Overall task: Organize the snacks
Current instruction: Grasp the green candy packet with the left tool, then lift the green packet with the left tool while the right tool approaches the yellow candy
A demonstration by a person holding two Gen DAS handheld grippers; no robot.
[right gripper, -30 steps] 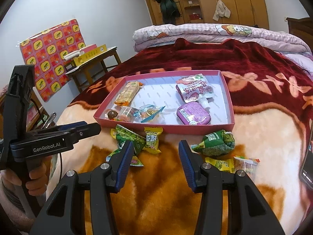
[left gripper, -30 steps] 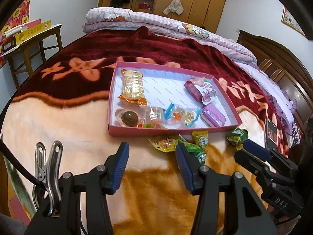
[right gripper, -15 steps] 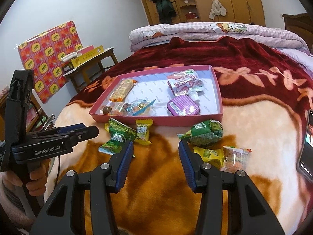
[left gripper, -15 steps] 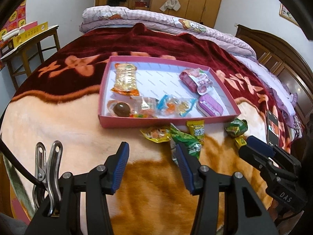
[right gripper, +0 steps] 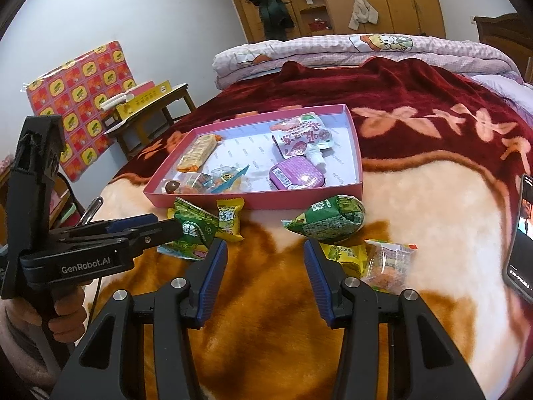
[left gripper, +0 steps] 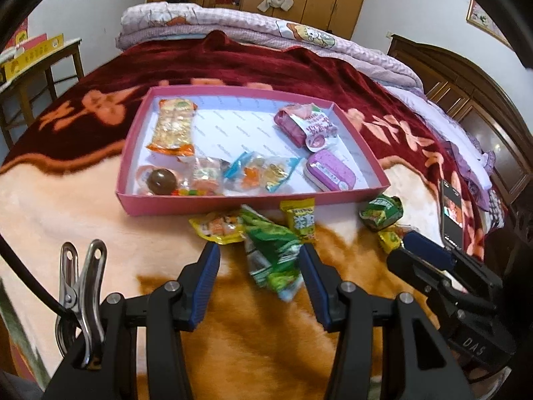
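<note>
Now the green snack packet (left gripper: 273,253) lies between the left gripper's (left gripper: 259,275) wide-open jaws, seemingly untouched; right gripper (right gripper: 265,275) gapes empty.

Pink tray (left gripper: 213,205); purple tin (left gripper: 329,170); green packet (left gripper: 273,253); maroon blanket (right gripper: 416,96) with peach floral pattern.

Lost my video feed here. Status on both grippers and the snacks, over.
Left gripper open, straddling the green crinkly snack packet on the blanket. Right gripper open, empty. Pink cardboard tray part filled, several packets outside. Nothing blocking.
</note>
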